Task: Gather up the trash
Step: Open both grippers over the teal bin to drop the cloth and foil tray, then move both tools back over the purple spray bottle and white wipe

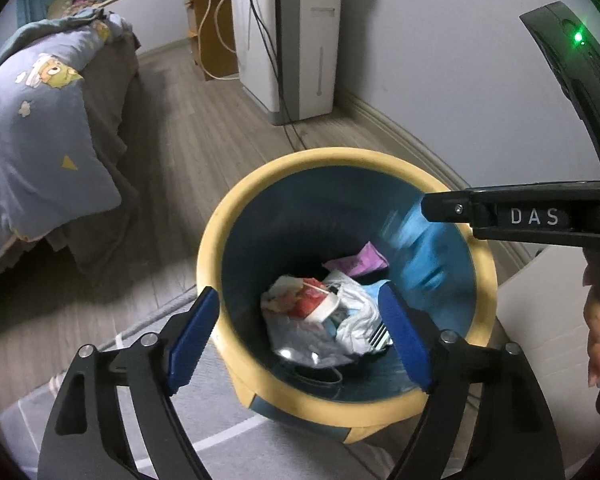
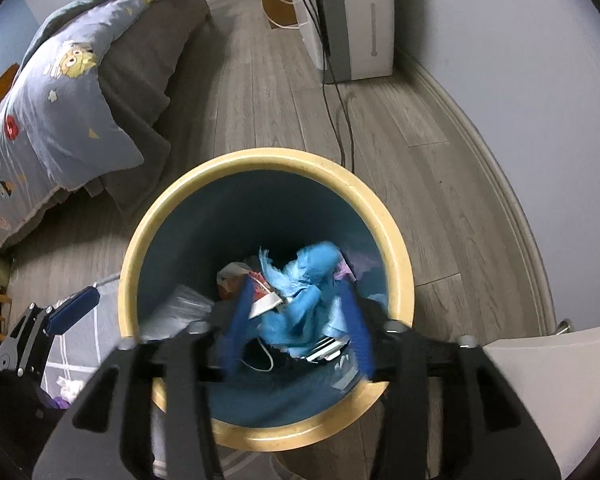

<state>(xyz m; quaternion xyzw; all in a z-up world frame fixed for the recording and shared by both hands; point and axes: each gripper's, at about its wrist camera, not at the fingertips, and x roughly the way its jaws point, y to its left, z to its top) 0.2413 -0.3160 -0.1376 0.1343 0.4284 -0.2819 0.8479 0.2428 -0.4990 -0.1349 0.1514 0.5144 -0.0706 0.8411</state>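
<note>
A round bin with a yellow rim (image 1: 220,216) and blue inside stands on the floor; it also shows in the right wrist view (image 2: 140,220). It holds white plastic (image 1: 356,312), a red and white wrapper (image 1: 308,304) and a purple packet (image 1: 360,260). A crumpled blue piece (image 2: 308,280) is blurred in mid-air inside the bin; it also shows blurred in the left wrist view (image 1: 424,252). My right gripper (image 2: 296,328) is open above the bin mouth and holds nothing. My left gripper (image 1: 300,340) is open and empty at the bin's near rim.
A bed with a blue cartoon quilt (image 1: 40,120) stands at the left. A white air purifier (image 1: 300,40) with cables and a wooden cabinet (image 1: 212,32) stand by the far wall. A grey checked rug (image 2: 72,344) lies under the bin. A white surface (image 2: 552,380) is at the right.
</note>
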